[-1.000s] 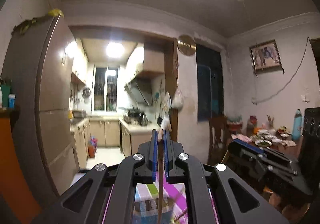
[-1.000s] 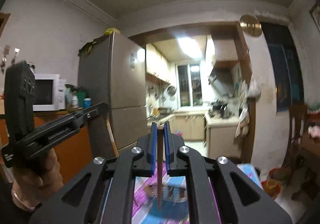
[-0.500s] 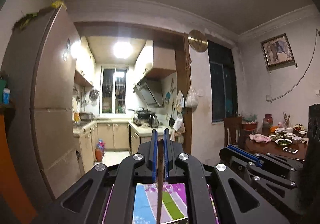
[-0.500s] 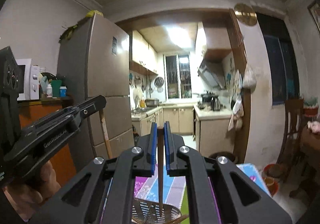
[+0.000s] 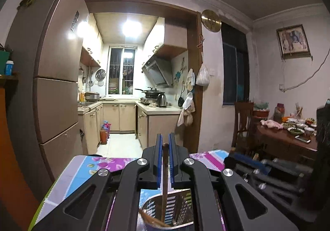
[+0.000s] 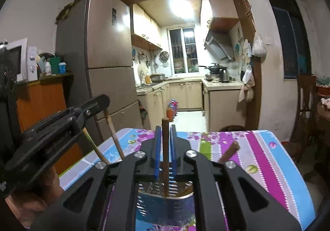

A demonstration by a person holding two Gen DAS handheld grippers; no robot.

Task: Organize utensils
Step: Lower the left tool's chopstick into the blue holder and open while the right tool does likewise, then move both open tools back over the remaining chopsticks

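My left gripper (image 5: pixel 164 144) is shut on a brown wooden chopstick (image 5: pixel 164 179) that hangs down into a slotted metal utensil holder (image 5: pixel 175 208). My right gripper (image 6: pixel 165 136) is shut on another brown chopstick (image 6: pixel 165 148), whose lower end is inside the same metal holder (image 6: pixel 165 202). More chopsticks (image 6: pixel 228 151) lean out of the holder. The left gripper (image 6: pixel 61 125) with its chopstick (image 6: pixel 112 130) shows at the left of the right wrist view. The right gripper's body (image 5: pixel 268 171) shows at the right of the left wrist view.
The holder stands on a table with a striped floral cloth (image 6: pixel 268 160). A tall fridge (image 5: pixel 51 86) stands at the left, a kitchen doorway (image 5: pixel 127 107) ahead. A dining table with dishes (image 5: pixel 292 134) and a wooden chair (image 5: pixel 243 123) are at the right.
Both grippers have tilted down and lowered their chopsticks. The table and metal holder have come into view, and both chopstick tips are now inside the holder.
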